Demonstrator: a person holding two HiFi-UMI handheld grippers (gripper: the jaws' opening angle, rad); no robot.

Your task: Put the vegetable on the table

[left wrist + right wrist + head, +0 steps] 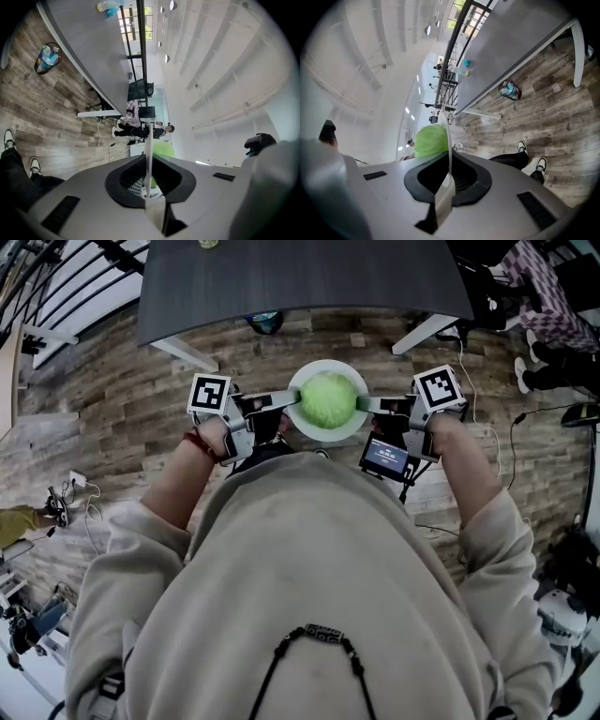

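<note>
A round pale-green vegetable (329,400), like a cabbage, sits on a white plate (309,427) held in front of my chest above the wooden floor. My left gripper (293,401) is shut on the plate's left rim, and my right gripper (365,405) is shut on its right rim. In the left gripper view the left gripper (146,180) clamps the plate (148,150), which shows edge-on, with the vegetable (162,149) just behind. The right gripper (449,176) clamps the plate (449,136) the same way, the vegetable (430,139) bulging to its left. The grey table (300,277) lies ahead.
A bin with bottles (265,322) stands under the table's near edge, between its white legs (183,352). A small yellow-green object (207,243) lies on the tabletop's far side. Seated people (548,320) and cables are at the right; gear clutters the floor at the left.
</note>
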